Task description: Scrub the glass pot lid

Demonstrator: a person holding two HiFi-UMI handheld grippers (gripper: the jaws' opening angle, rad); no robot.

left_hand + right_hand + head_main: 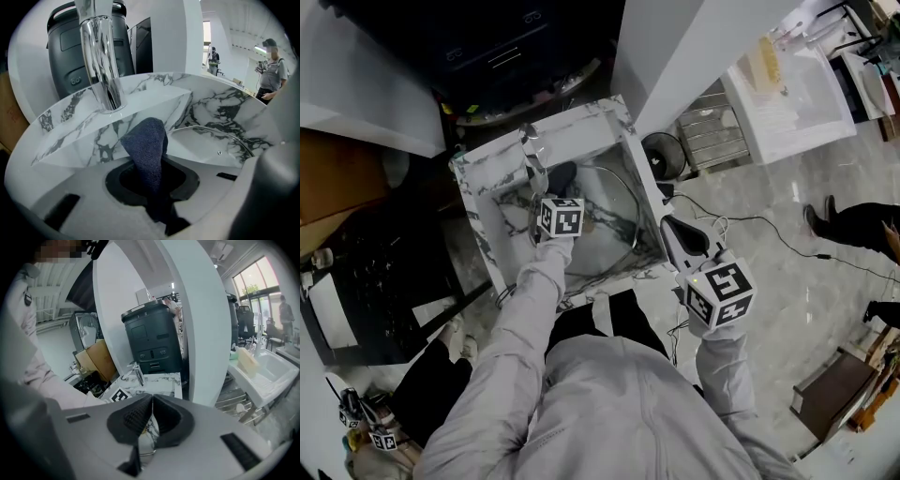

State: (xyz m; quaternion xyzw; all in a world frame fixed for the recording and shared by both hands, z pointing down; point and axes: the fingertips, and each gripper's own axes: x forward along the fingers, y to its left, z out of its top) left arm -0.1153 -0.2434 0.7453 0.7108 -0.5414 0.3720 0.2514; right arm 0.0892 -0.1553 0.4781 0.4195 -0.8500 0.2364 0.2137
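I am looking steeply down over my own grey sleeves into a white sink (581,117) veined with dark marble, a chrome faucet (101,61) rising from its back ledge. The glass pot lid (206,143) is inside the basin. It stands tilted on edge towards the right-hand wall, with its steel rim showing as a thin arc.

My left hand-held gripper (154,201) is clamped on a dark blue cloth (146,143). The cloth sticks up from the jaws in a soft folded peak, close to the lid's left face. I cannot tell whether it touches the glass.

My right hand-held gripper (151,404) sits at the sink's right edge with its ribbed pads drawn together to a slit. A sliver of clear, steel-edged material shows between them, and I take it to be the lid's rim, pinched to keep the lid propped up.

The scrubbing looks about to start or barely started. To do it well, I would:
- keep the right grip firm and low so the lid cannot swing or slip against the marble;
- press the cloth's broad fold flat on the glass, not its tip;
- work in overlapping strokes from the centre out to the rim.

Wet glass is slick and the hold is thin, so steady, moderate pressure seems wiser than force.
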